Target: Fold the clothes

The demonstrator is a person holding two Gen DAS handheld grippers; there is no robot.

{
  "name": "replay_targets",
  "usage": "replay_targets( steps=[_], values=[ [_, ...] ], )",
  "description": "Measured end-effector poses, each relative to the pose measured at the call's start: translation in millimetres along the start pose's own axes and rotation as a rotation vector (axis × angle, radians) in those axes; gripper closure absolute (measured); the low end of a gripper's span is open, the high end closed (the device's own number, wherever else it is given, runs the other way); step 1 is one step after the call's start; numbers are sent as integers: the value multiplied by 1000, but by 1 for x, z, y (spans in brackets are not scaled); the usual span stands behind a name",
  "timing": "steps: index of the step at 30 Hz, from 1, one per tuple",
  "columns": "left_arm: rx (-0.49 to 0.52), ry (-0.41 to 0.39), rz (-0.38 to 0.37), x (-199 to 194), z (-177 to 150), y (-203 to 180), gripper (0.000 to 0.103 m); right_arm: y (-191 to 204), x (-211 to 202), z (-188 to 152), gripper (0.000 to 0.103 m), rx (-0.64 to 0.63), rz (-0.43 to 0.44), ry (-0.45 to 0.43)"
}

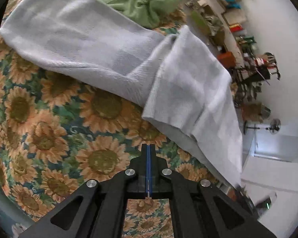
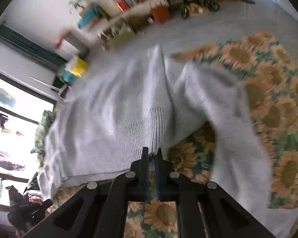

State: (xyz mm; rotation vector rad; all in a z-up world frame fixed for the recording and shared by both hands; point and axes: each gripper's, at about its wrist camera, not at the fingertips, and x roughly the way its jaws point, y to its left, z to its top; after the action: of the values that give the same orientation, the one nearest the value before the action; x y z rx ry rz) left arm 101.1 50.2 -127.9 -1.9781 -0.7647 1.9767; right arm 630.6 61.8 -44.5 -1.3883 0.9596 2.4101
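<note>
Right hand-held gripper [image 2: 151, 154] pinches the ribbed edge of the white garment [image 2: 129, 103], which lies half lifted on the sunflower bedspread [image 2: 278, 103]. Left hand-held gripper [image 1: 148, 150], near the garment, is closed on nothing. With one grip only, the cloth may slip or fold crooked.

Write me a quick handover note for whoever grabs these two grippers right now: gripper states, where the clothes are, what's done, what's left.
Left hand-held gripper: shut, holding nothing, hovering over the sunflower-print bedspread.
Right hand-held gripper: nearly shut, pinching the ribbed edge of the pale grey knit garment.
The garment lies stretched across the bedspread, one part flipped over near the bed edge.
A crumpled green cloth lies beyond it, untouched.
Done: one partial fold at most.
Left: finish folding the grey garment, then fold the green cloth.
</note>
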Motion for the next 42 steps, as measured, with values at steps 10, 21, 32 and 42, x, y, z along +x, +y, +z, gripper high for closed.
replay_targets(
  steps=[10,21,32,42],
  values=[
    [-48,-13,88,39,33,-5,46,-18,-98,-135,98,36,-65,-15],
    [60,-77,-17,-8,5,-14,96,12,-147,-304,98,21,-96,0],
    [23,97,-18,-13,-90,73,96,-29,-207,-463,98,99,-138,18],
    [198,185,-153,-113,-138,113,96,-71,-357,-604,98,230,-261,-120]
  ],
)
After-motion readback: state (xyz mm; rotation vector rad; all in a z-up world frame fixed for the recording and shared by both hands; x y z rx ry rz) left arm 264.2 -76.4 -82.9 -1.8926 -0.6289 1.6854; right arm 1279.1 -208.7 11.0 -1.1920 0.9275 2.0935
